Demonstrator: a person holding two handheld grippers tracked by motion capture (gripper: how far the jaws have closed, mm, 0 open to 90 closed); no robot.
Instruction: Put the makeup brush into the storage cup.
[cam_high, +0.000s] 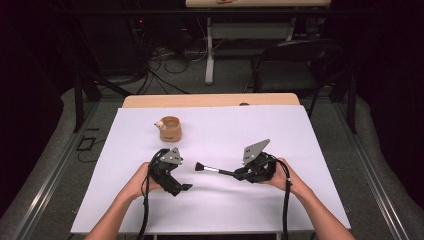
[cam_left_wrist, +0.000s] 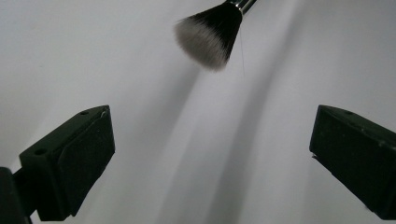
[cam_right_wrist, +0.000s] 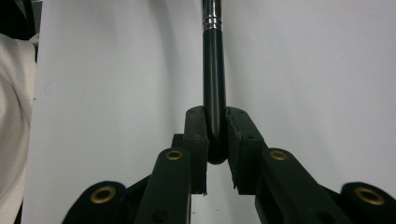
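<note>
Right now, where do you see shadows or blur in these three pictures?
High view: white table cover brightly lit, the room around it dark. Left gripper view: the brush has soft, slightly blurred bristle tips; long grey shadows cross the sheet. Right gripper view: the brush handle shows a thin bright glare line.

Makeup brush: black handle, silver ferrule, grey-tipped bristles; lies near level, bristle end toward 9 o'clock, above white table.
</note>
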